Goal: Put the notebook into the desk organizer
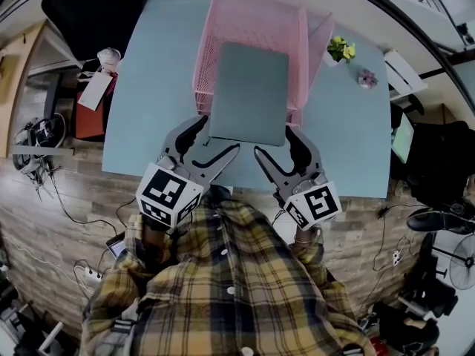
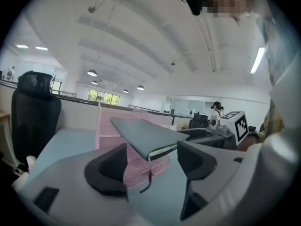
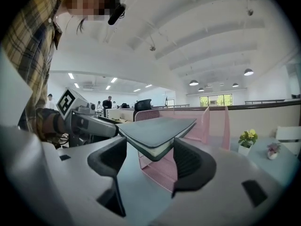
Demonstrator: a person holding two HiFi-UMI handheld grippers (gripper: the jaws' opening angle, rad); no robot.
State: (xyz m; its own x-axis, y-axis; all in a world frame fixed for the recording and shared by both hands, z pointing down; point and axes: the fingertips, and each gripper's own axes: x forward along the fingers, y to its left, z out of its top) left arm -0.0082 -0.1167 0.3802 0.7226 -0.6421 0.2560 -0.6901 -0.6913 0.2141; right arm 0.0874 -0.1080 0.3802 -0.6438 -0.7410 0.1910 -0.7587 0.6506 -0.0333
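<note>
A grey-green notebook (image 1: 249,91) lies flat on top of the pink mesh desk organizer (image 1: 252,21), its near edge overhanging toward me. My left gripper (image 1: 220,133) is at the notebook's near-left corner. In the left gripper view the jaws of that gripper (image 2: 151,166) stand wide, with the notebook (image 2: 141,133) corner above the gap and a ribbon hanging from it. My right gripper (image 1: 273,141) is at the near-right corner. In the right gripper view the notebook (image 3: 157,128) corner sits between the spread jaws of this gripper (image 3: 149,164), clear of both pads.
The organizer stands at the middle of a light blue table (image 1: 163,87). A small potted plant (image 1: 341,49) and a tiny flower pot (image 1: 367,78) sit at the table's right. A black office chair (image 2: 35,112) stands at the table's far left. Cables lie on the floor.
</note>
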